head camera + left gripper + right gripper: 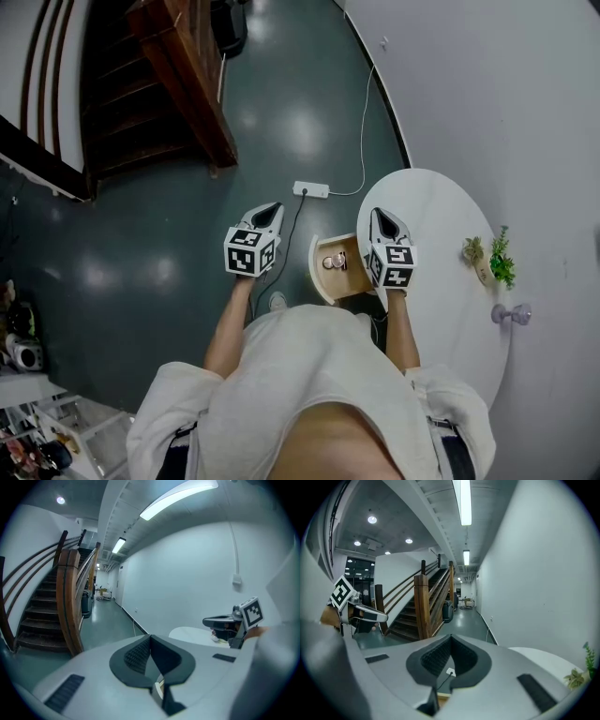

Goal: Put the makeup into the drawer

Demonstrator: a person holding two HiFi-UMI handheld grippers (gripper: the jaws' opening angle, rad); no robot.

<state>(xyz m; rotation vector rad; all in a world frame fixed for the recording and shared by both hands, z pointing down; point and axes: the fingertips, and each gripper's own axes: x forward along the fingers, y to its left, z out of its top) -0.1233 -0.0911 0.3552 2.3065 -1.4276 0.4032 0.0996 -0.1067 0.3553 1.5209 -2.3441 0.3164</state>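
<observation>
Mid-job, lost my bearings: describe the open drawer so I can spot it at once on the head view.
Find the white round table on the right of the head view. A light wooden drawer juts from its left edge over the dark floor. It is the only open box there, with a small pale item lying inside.

The drawer (330, 277) is partly covered by the right tongs (378, 217) and, at its near end, by the person's shirt (309, 375). The small item (336, 262) lying in it is too small to be named. A lilac object (511, 315) on the bench (450, 300) cannot be identified. The plant (587, 660) is cut off by the right gripper view's edge.
</observation>
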